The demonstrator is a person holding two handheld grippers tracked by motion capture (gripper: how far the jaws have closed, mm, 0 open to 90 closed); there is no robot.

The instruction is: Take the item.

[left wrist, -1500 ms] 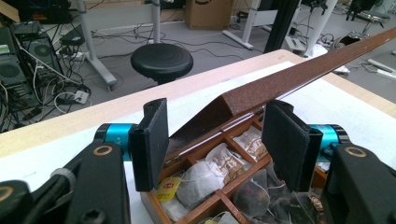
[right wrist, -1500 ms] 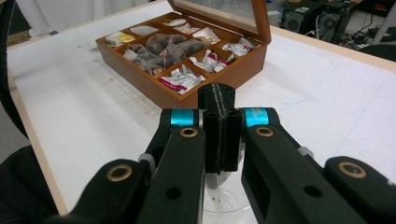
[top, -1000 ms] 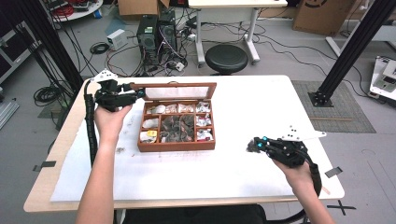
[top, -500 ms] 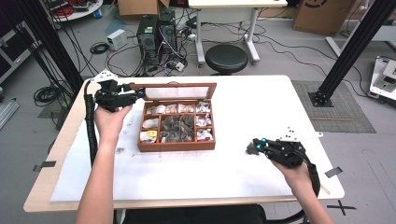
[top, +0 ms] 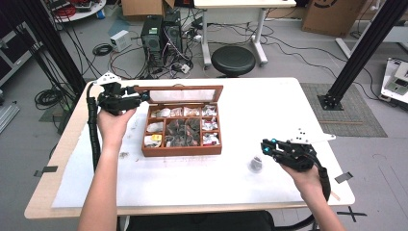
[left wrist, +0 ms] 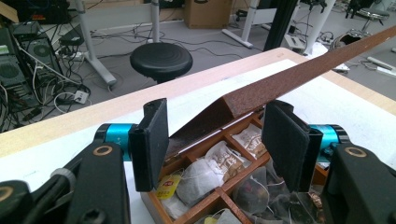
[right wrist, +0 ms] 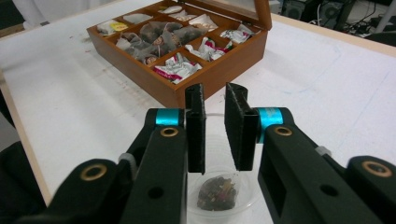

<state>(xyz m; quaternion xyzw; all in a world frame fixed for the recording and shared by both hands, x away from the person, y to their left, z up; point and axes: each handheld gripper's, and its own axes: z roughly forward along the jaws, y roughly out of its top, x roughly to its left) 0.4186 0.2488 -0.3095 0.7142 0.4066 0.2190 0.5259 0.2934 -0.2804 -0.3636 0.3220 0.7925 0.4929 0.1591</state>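
A: Largest item first?
B: The table (top: 269, 110), white top with a wood edge. A wooden tea box (top: 183, 131) sits left of centre toward the far edge, its compartments full of tea bags.

A: Its lid?
B: The lid (top: 185, 94) stands raised along the far side. The left tool (top: 139, 96) is at the lid's left corner, jaws wide apart on either side of the lid edge; contact I cannot tell.

A: Right side?
B: The right tool (top: 264, 148) hangs near the near-right corner, jaws slightly apart, gripping nothing.

A: Smallest thing?
B: A tea bag (right wrist: 215, 190) in a small clear dish (right wrist: 201, 157) just below those jaws
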